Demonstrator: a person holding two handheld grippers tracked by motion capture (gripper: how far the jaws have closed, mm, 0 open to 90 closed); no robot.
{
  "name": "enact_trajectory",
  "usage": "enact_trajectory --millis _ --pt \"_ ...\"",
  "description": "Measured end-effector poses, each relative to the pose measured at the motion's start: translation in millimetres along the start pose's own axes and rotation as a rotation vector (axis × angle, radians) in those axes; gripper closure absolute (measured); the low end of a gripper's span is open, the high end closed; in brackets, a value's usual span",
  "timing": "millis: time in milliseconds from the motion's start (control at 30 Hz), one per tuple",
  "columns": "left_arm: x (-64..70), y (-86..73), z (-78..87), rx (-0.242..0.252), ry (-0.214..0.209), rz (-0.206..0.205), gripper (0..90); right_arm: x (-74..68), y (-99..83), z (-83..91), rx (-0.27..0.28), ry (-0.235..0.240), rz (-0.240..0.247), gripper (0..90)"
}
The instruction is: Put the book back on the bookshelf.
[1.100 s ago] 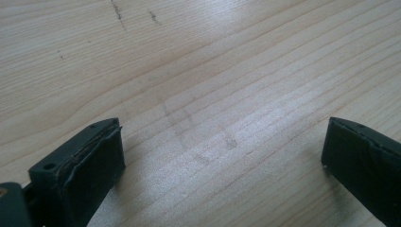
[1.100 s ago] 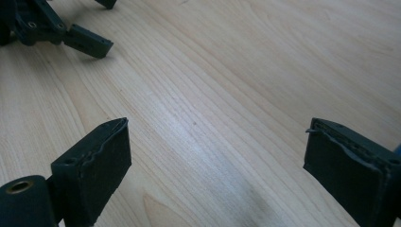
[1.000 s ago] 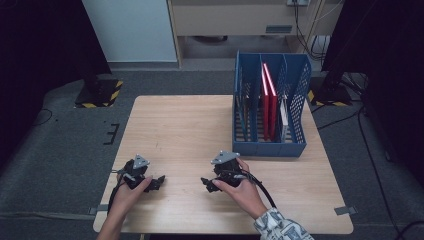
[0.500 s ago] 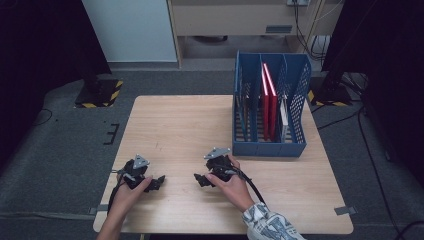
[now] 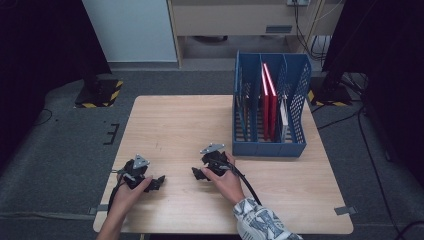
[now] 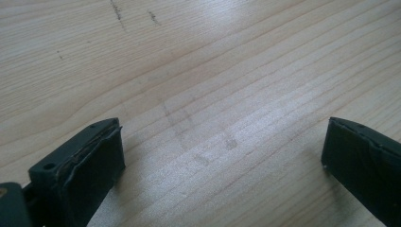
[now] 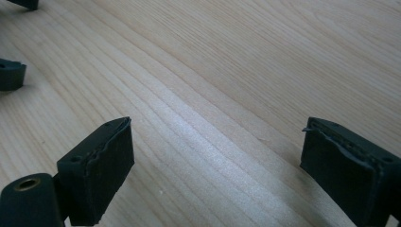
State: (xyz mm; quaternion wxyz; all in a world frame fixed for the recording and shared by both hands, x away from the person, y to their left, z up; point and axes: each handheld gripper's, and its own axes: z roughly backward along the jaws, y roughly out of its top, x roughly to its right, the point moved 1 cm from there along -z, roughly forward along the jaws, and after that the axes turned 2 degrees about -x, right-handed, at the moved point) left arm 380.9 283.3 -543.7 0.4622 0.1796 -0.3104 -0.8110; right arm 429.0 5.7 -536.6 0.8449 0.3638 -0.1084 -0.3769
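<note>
Both my hands are down at the near edge of the desk (image 5: 170,120) right now, one claw in each. My left claw (image 5: 156,182) sits low on the wood near the front left corner, pointing to the right, and its jaws are spread wide apart with nothing between them. Looking along it in the left gripper view, my left claw (image 6: 222,156) has just bare wood grain in the gap, with a few faint scuff marks further out.

My right claw (image 5: 198,174) is just to the right of that, near the middle of the front edge, angled back to the left toward the other one. It's released too, jaws wide and holding nothing. In the right gripper view, my right claw (image 7: 215,156) frames plain desk, and the black tips of the left claw poke in at the top left corner, a bit apart from it. Its cable trails back past my patterned sleeve (image 5: 260,222).

Further back on the right side of the desk stands a blue file rack (image 5: 295,90), well apart from both claws. A red folder (image 5: 268,97) stands upright in one of its middle slots.
</note>
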Motion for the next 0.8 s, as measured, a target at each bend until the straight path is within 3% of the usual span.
enact_trajectory --millis 300,600,800 --pt "0.0 0.0 0.0 0.000 -0.001 0.000 0.0 1.6 -0.5 -7.9 0.004 -0.024 -0.026 10.1" --pt "0.0 0.0 0.0 0.000 -0.001 0.000 0.0 -1.6 -0.9 -12.4 -0.003 -0.082 0.033 7.4" --pt "0.4 0.2 -0.3 0.002 -0.001 0.002 0.0 -3.7 -1.7 -12.2 -0.016 -0.099 0.017 4.9"
